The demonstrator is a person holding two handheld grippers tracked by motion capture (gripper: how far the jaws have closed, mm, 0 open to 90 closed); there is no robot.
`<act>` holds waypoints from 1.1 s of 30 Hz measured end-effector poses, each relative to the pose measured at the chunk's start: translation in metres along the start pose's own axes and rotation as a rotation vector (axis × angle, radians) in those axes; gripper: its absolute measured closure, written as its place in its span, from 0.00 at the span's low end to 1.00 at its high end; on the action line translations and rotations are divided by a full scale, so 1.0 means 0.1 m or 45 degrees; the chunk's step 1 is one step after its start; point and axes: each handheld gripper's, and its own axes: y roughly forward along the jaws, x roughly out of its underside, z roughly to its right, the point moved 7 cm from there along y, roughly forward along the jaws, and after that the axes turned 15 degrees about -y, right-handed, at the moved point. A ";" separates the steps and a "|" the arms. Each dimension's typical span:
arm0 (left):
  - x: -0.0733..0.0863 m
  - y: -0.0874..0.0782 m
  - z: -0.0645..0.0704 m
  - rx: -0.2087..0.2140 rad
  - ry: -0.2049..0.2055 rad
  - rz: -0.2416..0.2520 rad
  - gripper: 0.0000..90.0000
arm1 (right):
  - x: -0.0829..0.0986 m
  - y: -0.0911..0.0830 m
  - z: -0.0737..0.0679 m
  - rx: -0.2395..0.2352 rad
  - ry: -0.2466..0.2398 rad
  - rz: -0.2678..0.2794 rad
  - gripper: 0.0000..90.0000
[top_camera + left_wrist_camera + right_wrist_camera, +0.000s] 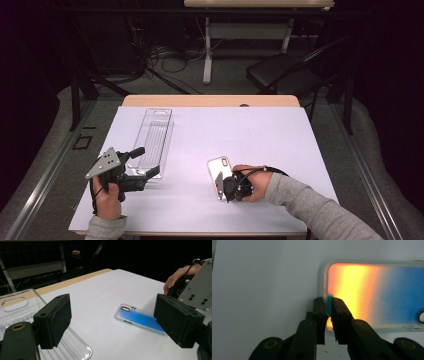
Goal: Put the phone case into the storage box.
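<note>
- Presently, the right gripper (327, 307) has its fingers closed on the short end edge of the phone case (372, 295), which lies flat on the white worktop (260, 135).
- Left gripper (112, 320) hangs with fingers wide apart and empty, just beside the near end of the clear plastic tray (152, 135).
- Case sits well apart from the tray, to its right.
- Judged step: securing the case for a lift, probably toward the tray.
- Next move calls for a firm pinch on the thin rim and a level raise; a flexible case could twist or slip.
</note>
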 end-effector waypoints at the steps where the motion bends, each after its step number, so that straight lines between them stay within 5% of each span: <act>1: 0.00 0.00 0.00 0.000 0.001 0.000 0.17 | 0.00 0.00 0.00 -0.001 -0.002 -0.001 0.91; 33: 0.01 0.01 0.00 -0.004 -0.003 -0.005 0.17 | 0.00 -0.01 -0.02 -0.011 -0.016 0.009 0.97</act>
